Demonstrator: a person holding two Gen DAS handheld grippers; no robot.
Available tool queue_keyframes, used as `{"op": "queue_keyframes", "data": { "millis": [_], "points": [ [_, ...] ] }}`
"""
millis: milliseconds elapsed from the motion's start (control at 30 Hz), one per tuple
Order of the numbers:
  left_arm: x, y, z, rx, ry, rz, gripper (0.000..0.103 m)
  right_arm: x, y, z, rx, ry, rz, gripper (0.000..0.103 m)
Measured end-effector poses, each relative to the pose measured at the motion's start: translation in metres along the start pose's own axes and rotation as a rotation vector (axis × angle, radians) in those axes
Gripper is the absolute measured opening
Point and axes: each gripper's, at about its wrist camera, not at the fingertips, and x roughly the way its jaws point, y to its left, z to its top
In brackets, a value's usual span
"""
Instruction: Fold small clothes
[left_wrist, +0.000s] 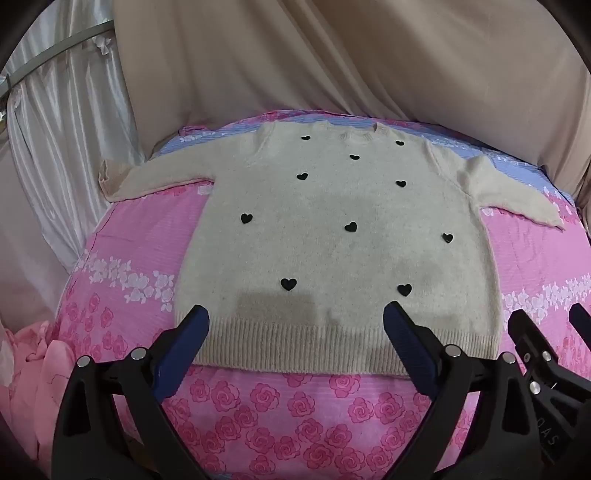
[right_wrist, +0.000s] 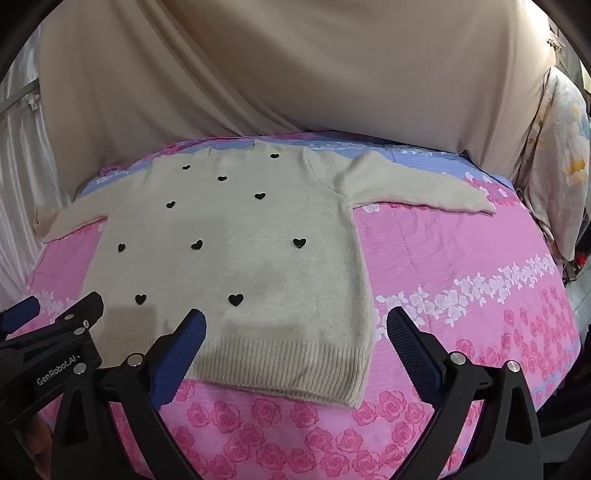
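Cream sweater flat, sleeves spread, black hearts, seemingly unfolded

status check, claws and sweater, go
Left claw open, right claw open, both empty, near hem. Sweater flat on pink sheet, sleeves out, unfolded. Nothing in the way.

One cream sweater with eleven black hearts; two grippers, four blue fingers.

The sweater is cream, dotted with small black hearts. The bedsheet is bright pink with darker pink roses, a band of white roses and a blue stripe at top. Beige drapes hang behind. Both tools are black with blue pads.
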Motion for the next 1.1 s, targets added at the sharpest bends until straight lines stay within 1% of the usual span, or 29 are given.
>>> {"op": "queue_keyframes", "data": {
  "millis": [67, 100, 367, 467, 533, 700, 1100],
  "points": [
    [-0.001, -0.003, 0.0, 0.023, -0.016, 0.029, 0.093, 0.0, 0.0, 0.0, 0.002, -0.001, -0.003, 0.097],
    [-0.001, -0.003, -0.001, 0.02, -0.015, 0.031, 0.093, 0.0, 0.0, 0.0, 0.004, -0.002, -0.003, 0.097],
    [0.005, -0.008, 0.006, 0.033, -0.01, 0.015, 0.093, 0.002, -0.001, -0.001, 0.009, -0.006, 0.0, 0.097],
    [0.007, -0.009, 0.007, 0.033, -0.006, 0.015, 0.093, -0.001, -0.004, 0.001, 0.008, -0.004, 0.003, 0.097],
    [0.008, -0.009, 0.006, 0.032, -0.005, 0.015, 0.093, 0.005, -0.008, 0.007, 0.01, 0.01, 0.001, 0.097],
    [0.009, -0.013, 0.006, 0.032, 0.002, 0.019, 0.093, 0.005, -0.009, 0.006, 0.004, 0.012, 0.003, 0.097],
    [0.009, -0.012, 0.006, 0.029, 0.006, 0.027, 0.093, 0.008, -0.004, 0.008, -0.008, 0.02, 0.002, 0.097]
  ]
}}
